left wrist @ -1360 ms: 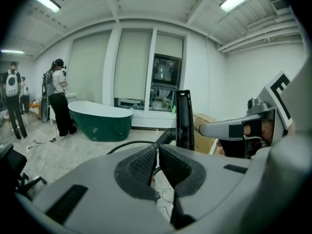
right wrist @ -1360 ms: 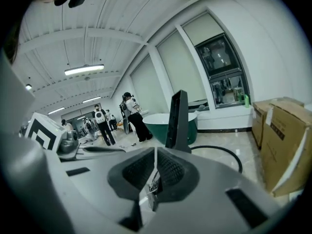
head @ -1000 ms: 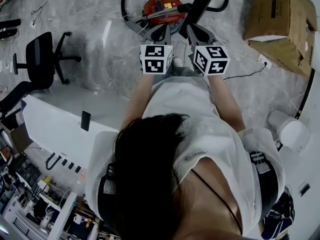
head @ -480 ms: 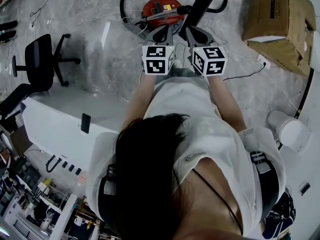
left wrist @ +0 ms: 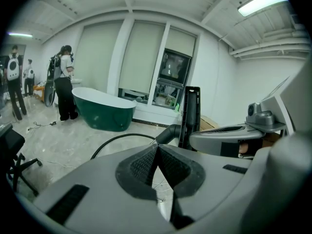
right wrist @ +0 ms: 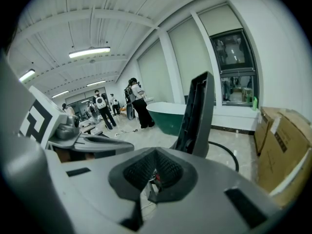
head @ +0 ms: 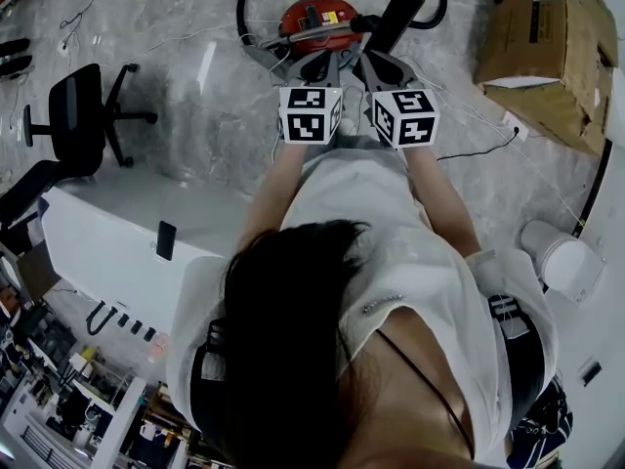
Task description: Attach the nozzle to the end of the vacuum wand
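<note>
light source: ceiling strip lights [left wrist: 262,2] overhead, in both gripper views
brightness: gripper views evenly bright; head view dimmer and greyish
glare: pale streak of sheen on the floor [head: 176,27]
shadows: soft, beside the office chair [head: 80,115]
distortion: strong fisheye, bowed walls [left wrist: 253,87], black rounded corners
focus: left gripper [left wrist: 157,150] and right gripper [right wrist: 155,160] soft up close, background sharper

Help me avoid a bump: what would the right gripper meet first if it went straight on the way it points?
Most likely the black upright vacuum piece, standing just ahead and slightly right of the right gripper. Depth is unclear, so it might slip past it.
</note>
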`<control>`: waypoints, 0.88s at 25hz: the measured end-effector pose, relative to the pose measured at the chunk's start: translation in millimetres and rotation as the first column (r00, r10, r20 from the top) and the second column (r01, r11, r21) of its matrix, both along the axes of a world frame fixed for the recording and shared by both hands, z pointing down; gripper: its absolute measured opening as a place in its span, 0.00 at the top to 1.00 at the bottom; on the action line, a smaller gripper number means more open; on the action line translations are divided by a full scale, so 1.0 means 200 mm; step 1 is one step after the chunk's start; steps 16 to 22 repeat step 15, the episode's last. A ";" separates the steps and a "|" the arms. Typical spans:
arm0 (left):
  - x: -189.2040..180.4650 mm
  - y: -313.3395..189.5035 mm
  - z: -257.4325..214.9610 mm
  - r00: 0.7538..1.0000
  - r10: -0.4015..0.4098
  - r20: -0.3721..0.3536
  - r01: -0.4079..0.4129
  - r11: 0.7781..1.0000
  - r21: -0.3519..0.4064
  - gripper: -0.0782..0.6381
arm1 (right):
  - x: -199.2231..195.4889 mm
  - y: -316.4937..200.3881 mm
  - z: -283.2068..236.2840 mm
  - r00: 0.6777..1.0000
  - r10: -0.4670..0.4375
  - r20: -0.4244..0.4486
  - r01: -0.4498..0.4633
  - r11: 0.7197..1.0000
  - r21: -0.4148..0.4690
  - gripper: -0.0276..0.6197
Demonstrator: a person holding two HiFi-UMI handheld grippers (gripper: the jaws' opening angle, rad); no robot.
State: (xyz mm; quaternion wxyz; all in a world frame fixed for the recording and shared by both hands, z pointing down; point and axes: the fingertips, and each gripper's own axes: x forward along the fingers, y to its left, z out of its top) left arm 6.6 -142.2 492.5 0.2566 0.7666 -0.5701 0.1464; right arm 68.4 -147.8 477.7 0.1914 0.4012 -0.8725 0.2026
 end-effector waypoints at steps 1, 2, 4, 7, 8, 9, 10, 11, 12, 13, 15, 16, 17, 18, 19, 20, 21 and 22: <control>0.00 0.00 0.00 1.000 -0.003 0.000 0.003 1.000 -0.001 0.89 | 0.00 0.00 0.00 1.000 -0.004 -0.005 0.004 1.000 0.000 0.93; -0.01 0.00 0.00 1.000 -0.006 0.001 0.006 1.000 -0.003 0.89 | -0.01 0.00 0.00 1.000 -0.007 -0.010 0.007 1.000 -0.001 0.94; -0.02 0.00 0.01 1.000 -0.010 0.007 0.010 1.000 -0.008 0.89 | -0.02 -0.01 0.01 1.000 -0.012 -0.015 0.011 1.000 -0.004 0.94; -0.06 0.00 0.02 1.000 -0.027 0.014 0.027 1.000 -0.011 0.89 | -0.04 0.00 0.01 1.000 -0.010 -0.021 0.010 1.000 -0.005 0.94; -0.06 0.01 0.02 0.999 -0.032 0.011 0.032 0.999 -0.013 0.89 | -0.04 0.00 0.02 1.000 -0.009 -0.024 0.009 1.000 -0.006 0.94; -0.07 0.01 0.02 0.999 -0.035 0.005 0.035 0.999 -0.016 0.89 | -0.04 0.00 0.02 1.000 -0.008 -0.027 0.008 1.000 -0.008 0.93; -0.06 0.01 0.02 0.999 -0.034 0.000 0.034 0.999 -0.017 0.89 | -0.04 0.00 0.02 1.000 -0.007 -0.028 0.006 1.000 -0.009 0.94; -0.06 0.01 0.02 1.000 -0.030 -0.002 0.030 0.999 -0.018 0.89 | -0.04 0.00 0.02 1.000 -0.004 -0.029 0.003 1.000 -0.010 0.94; -0.06 0.01 0.02 1.000 -0.026 -0.001 0.026 0.999 -0.018 0.89 | -0.04 -0.01 0.02 1.000 0.000 -0.029 0.000 1.000 -0.009 0.94; -0.07 0.01 0.02 1.000 -0.024 0.000 0.024 1.000 -0.018 0.89 | -0.05 -0.01 0.01 1.000 0.003 -0.029 -0.004 1.000 -0.008 0.93; -0.07 0.00 0.02 1.000 -0.023 0.004 0.023 1.000 -0.016 0.89 | -0.05 -0.02 0.01 1.000 0.009 -0.029 -0.010 1.000 -0.005 0.93; -0.07 0.00 0.02 1.000 -0.023 0.004 0.023 1.000 -0.016 0.89 | -0.05 -0.02 0.01 1.000 0.009 -0.029 -0.010 1.000 -0.005 0.93; -0.07 0.00 0.02 1.000 -0.023 0.004 0.023 1.000 -0.016 0.89 | -0.05 -0.02 0.01 1.000 0.009 -0.029 -0.010 1.000 -0.005 0.93; -0.07 0.00 0.02 1.000 -0.023 0.004 0.023 1.000 -0.016 0.89 | -0.05 -0.02 0.01 1.000 0.009 -0.029 -0.010 1.000 -0.005 0.93; -0.07 0.00 0.02 1.000 -0.023 0.004 0.023 1.000 -0.016 0.89 | -0.05 -0.02 0.01 1.000 0.009 -0.029 -0.010 1.000 -0.005 0.93; -0.07 0.00 0.02 1.000 -0.023 0.004 0.023 1.000 -0.016 0.89 | -0.05 -0.02 0.01 1.000 0.009 -0.029 -0.010 1.000 -0.005 0.93; -0.07 0.00 0.02 1.000 -0.023 0.004 0.023 1.000 -0.016 0.89 | -0.05 -0.02 0.01 1.000 0.009 -0.029 -0.010 1.000 -0.005 0.93; -0.07 0.00 0.02 1.000 -0.023 0.004 0.023 1.000 -0.016 0.89 | -0.05 -0.02 0.01 1.000 0.009 -0.029 -0.010 1.000 -0.005 0.93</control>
